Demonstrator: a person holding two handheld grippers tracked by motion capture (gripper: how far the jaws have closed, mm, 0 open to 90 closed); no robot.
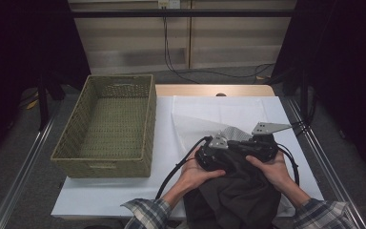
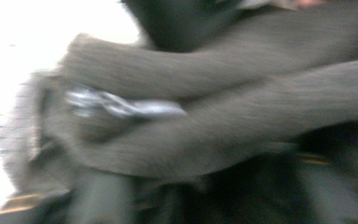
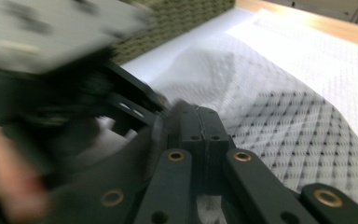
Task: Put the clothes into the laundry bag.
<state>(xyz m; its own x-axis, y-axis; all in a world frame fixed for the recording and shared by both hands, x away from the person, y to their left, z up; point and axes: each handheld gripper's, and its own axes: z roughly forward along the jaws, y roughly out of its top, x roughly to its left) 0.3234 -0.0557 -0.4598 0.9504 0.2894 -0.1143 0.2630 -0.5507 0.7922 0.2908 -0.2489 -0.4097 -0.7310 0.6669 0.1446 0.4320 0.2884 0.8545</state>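
2 claws [image 1: 238,145] meet over dark cloth [image 1: 238,195] beside basket [image 1: 109,124].

A green woven basket [image 1: 109,126] sits on the left of the table, partly on the white sheet [image 1: 109,198] that covers most of the tabletop. A strip of bare wooden table edge [image 1: 190,90] shows at the far side. Beyond it, black cables [image 1: 209,71] trail across the floor below pale wall panels [image 1: 133,38].
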